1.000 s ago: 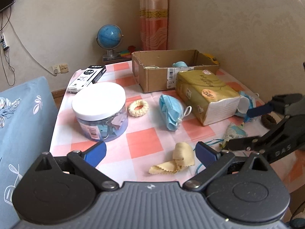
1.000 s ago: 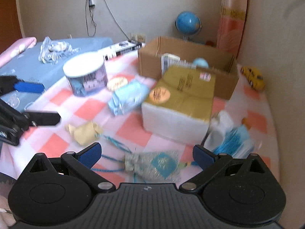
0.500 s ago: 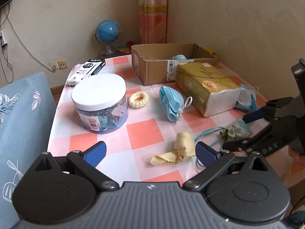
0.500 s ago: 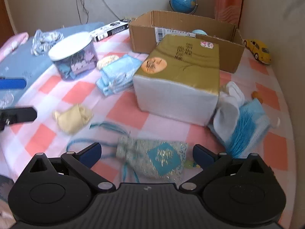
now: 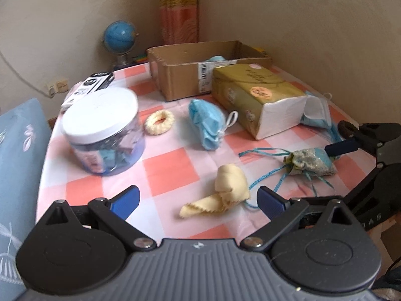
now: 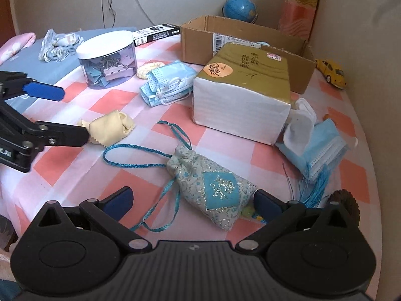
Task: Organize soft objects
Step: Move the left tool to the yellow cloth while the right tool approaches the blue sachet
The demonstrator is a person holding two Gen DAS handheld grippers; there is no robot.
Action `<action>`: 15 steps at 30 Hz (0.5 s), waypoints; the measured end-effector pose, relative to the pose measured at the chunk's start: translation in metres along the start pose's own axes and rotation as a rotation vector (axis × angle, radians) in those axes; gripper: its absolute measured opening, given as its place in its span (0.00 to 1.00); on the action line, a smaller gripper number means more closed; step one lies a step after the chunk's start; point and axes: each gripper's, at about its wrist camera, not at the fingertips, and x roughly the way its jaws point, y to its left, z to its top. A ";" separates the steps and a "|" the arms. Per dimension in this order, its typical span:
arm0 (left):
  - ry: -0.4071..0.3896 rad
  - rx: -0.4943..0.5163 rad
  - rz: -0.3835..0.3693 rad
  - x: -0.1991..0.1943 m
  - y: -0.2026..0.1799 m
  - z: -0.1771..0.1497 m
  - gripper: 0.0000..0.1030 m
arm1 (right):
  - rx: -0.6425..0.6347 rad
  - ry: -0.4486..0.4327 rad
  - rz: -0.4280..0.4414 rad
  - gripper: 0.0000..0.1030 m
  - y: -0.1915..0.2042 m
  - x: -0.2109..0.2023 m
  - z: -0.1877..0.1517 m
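The drawstring pouch lies on the checkered tablecloth, between the spread fingers of our right gripper; whether one pad touches it we cannot tell. Our left gripper is wide open too, holding nothing, with the yellow cloth between its fingers. Behind the pouch are the tissue pack and the cardboard box.

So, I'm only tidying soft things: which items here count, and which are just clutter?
Soft, for the job: pouch, yellow cloth, blue masks, tissue pack, cardboard box.

Just lying about: clip jar, globe, toy car.
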 end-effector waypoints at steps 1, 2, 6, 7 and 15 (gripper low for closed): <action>-0.004 0.002 -0.008 0.002 -0.001 0.001 0.96 | 0.002 -0.007 -0.002 1.00 0.000 -0.001 -0.001; -0.003 0.005 -0.015 0.005 -0.002 0.002 0.96 | 0.003 -0.011 -0.002 1.00 0.000 -0.001 -0.002; -0.003 0.004 -0.038 0.015 -0.006 0.003 0.92 | 0.007 -0.017 -0.005 1.00 0.001 -0.001 -0.002; 0.000 0.003 -0.039 0.017 -0.006 0.002 0.89 | 0.008 -0.019 -0.005 1.00 0.001 -0.001 -0.002; 0.037 -0.003 -0.016 0.016 0.010 -0.010 0.72 | 0.011 -0.037 -0.008 1.00 0.001 -0.001 -0.005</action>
